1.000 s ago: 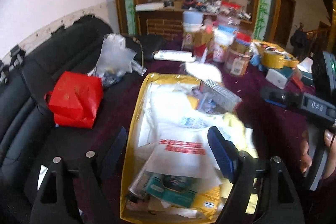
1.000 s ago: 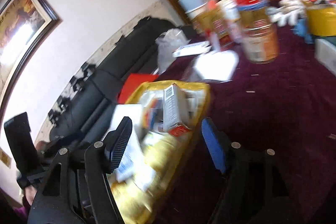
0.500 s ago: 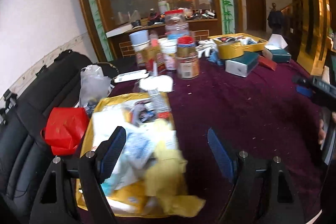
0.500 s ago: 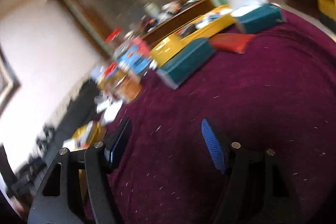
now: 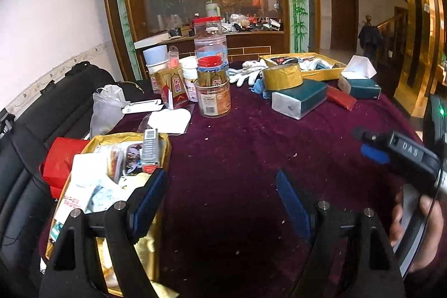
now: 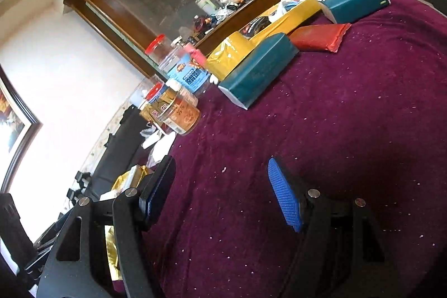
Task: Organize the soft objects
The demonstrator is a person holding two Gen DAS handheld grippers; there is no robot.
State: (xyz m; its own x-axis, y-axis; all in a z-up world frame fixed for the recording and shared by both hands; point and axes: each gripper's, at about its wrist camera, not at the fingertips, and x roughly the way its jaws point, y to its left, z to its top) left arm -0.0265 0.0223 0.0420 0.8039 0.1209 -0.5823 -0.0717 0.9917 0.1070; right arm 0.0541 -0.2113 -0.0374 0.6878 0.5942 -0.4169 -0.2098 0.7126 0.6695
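A gold tray point(image 5: 164, 143) full of paper packets and small boxes sits at the table's near left; its corner shows in the right wrist view point(image 6: 123, 180). A green tissue pack point(image 5: 300, 99) point(image 6: 257, 69), a red soft packet point(image 5: 340, 99) point(image 6: 318, 38), a second green tissue box point(image 5: 360, 88) point(image 6: 354, 0) and white gloves point(image 5: 248, 71) lie farther back. My left gripper point(image 5: 220, 197) is open and empty over the maroon cloth point(image 5: 251, 144), right of the tray. My right gripper point(image 6: 220, 186), also seen in the left wrist view point(image 5: 371, 150), is open and empty.
Several plastic jars point(image 5: 213, 91) point(image 6: 178, 108), a roll of yellow tape point(image 5: 282, 77), a second yellow tray point(image 5: 324, 73) and a white plastic bag point(image 5: 106, 108) stand at the back. A red bag point(image 5: 61, 164) lies on black seats at the left.
Both grippers have swung right, away from over the gold tray, and now look across the maroon cloth toward the tissue packs. Both stay open and empty.
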